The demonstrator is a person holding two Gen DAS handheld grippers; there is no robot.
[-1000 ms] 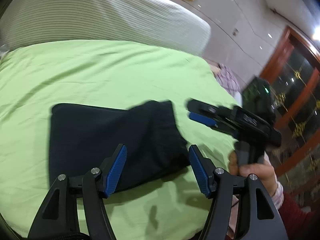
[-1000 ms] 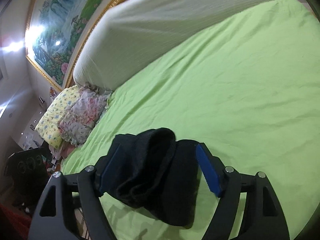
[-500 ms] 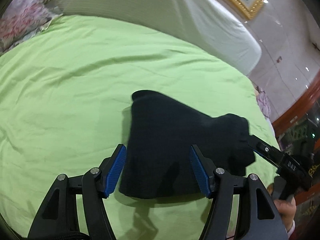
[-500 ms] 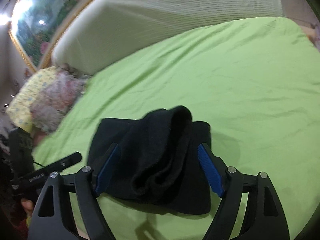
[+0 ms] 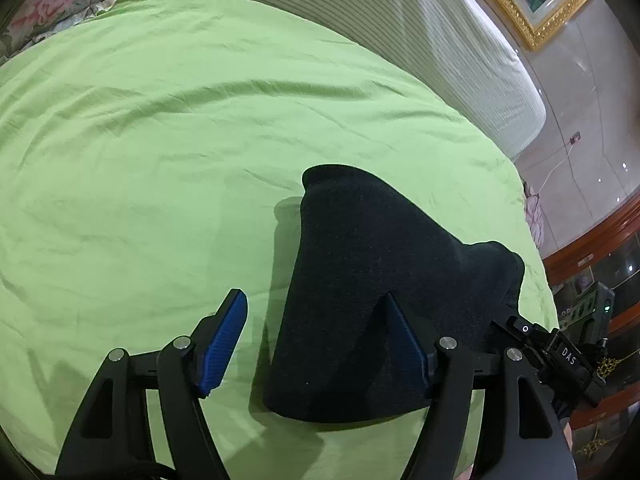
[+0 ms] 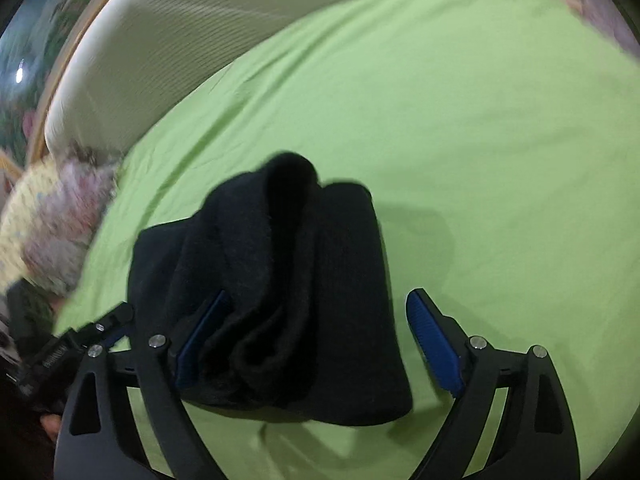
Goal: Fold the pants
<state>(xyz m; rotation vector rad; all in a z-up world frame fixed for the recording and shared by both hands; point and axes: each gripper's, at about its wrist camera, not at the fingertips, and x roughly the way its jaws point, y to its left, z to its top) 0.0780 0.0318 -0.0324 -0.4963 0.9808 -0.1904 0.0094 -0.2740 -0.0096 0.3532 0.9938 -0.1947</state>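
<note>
Only the left wrist view shows a gilt picture frame (image 5: 532, 20) above the striped headboard (image 5: 420, 32). The black pants (image 5: 372, 292), a folded bundle, lie on the green bed sheet (image 5: 160, 140). Left gripper (image 5: 316, 344) and right gripper (image 6: 316, 340) fingers are spread wide, gripping nothing.

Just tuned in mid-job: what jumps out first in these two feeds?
The black pants, bunched into a thick folded bundle, lie dark against the bright green bedsheet near its front edge. Both blue-padded claws are open over them: the left claw and the right claw. A white striped headboard runs behind the bed.
</note>
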